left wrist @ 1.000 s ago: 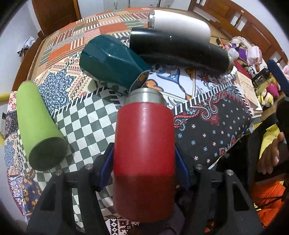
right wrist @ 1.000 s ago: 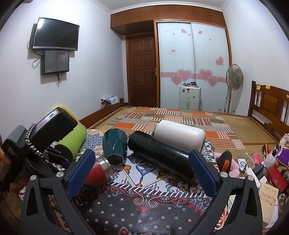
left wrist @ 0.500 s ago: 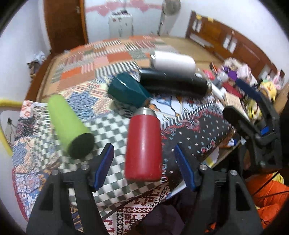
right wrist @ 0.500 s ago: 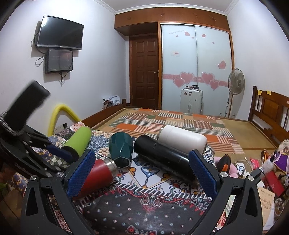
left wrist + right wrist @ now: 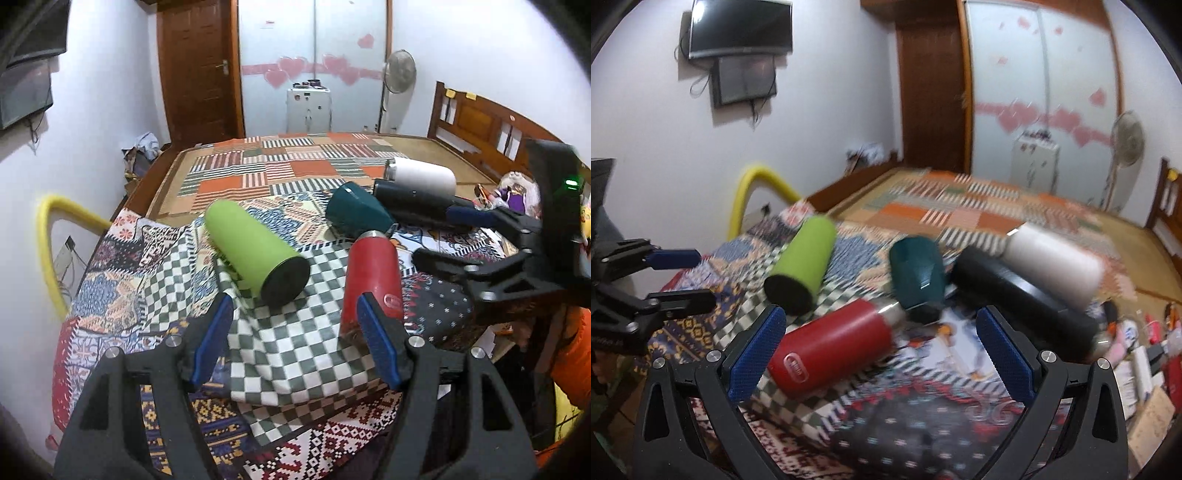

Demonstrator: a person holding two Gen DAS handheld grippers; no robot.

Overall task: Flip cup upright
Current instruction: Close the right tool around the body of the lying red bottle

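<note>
Both claws empty and spread wide, so we're between grasps. Left claw point(image 5: 295, 336) hovers over the checkered cloth point(image 5: 295, 354) at the near edge of the desk point(image 5: 166, 421), nothing between its pads. Right claw point(image 5: 882, 354) is likewise released, aimed at the red cup point(image 5: 831, 347), which lies on its side between the pads in view but untouched

Red cup point(image 5: 371, 280) sits on the cloth near the front edge, steel neck pointing away from us, base toward us. Not yet upright. Behind it the green cup point(image 5: 255, 254), teal cup point(image 5: 354, 218), black bottle point(image 5: 413, 203) and white cup point(image 5: 421, 175), all lying down

Next move, as we judge it: one claw closes around the red body near mid-length, then tips base-down

Versus a second ago: the left claw was clenched on the red cup; half a second ago it had let go. Now it has backed off and swung left, and the right-wrist view is motion-blurred, swung toward the red cup
</note>
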